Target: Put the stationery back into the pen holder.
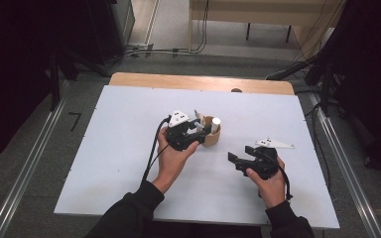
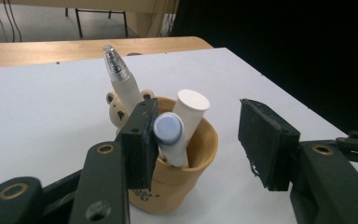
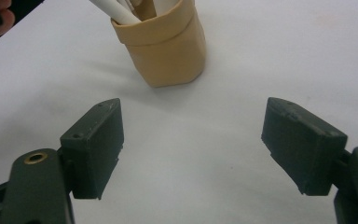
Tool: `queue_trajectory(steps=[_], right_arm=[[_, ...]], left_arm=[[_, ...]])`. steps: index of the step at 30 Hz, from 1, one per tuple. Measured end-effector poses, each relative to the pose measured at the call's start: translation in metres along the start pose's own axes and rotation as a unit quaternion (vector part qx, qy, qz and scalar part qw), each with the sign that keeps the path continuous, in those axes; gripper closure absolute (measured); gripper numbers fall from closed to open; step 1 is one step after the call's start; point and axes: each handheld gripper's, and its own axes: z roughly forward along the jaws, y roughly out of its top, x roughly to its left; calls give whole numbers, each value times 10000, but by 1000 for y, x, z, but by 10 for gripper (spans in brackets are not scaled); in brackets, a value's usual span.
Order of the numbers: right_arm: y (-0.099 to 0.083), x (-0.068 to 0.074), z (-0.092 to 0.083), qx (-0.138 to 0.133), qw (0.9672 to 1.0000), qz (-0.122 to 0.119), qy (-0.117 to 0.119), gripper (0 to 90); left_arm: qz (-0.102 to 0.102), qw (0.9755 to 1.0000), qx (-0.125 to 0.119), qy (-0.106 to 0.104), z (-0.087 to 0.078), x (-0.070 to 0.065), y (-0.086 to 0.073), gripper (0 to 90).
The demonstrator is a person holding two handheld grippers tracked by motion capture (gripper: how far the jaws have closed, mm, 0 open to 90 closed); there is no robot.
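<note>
A tan cup point(image 1: 211, 138) stands near the middle of the white tabletop and holds three white markers. In the left gripper view, one marker has a clear cap point(image 2: 119, 79), one a blue cap point(image 2: 168, 130) and one a white cap point(image 2: 192, 105). A small bear figure point(image 2: 118, 111) sits on the cup's point(image 2: 186, 182) rim. My left gripper point(image 1: 198, 128) is at the cup's left rim, open point(image 2: 203, 140); its left pad point(image 2: 140, 140) is beside the blue-capped marker, without pinching it. My right gripper point(image 1: 239, 154) rests to the cup's right, open point(image 3: 193, 144) and holding nothing. It faces the cup point(image 3: 163, 51).
The white tabletop point(image 1: 119, 148) lies over a wooden table point(image 1: 178, 79) whose edge shows at the back. Metal rails point(image 1: 25, 168) run along the floor on both sides. Cables point(image 1: 144, 49) lie on the floor beyond the table.
</note>
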Motion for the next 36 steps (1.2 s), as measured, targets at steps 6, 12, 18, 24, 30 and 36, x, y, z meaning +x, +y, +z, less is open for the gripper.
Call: queue_trajectory(steps=[6,12,18,24,30,36], right_arm=[[0,0,0,-16,10000,-3,-34,193],[0,-1,-1,-29,10000,-7,-77,190],[-1,-4,-5,-50,9998,-30,-170,184],[-3,-10,-10,-85,9994,-13,-324,177],[-6,-19,-19,-130,9989,49,-452,165],[-11,-32,-33,-184,9974,135,-679,153]], left_arm=[[-33,10000,58,-9,-10,1,-4,427],[-108,9999,116,-33,-20,3,-9,371],[-240,9995,217,35,-31,12,-17,300],[-283,9988,346,195,-41,23,-27,268],[-306,9980,448,329,-57,34,-38,236],[-453,9963,476,555,-78,50,-46,204]])
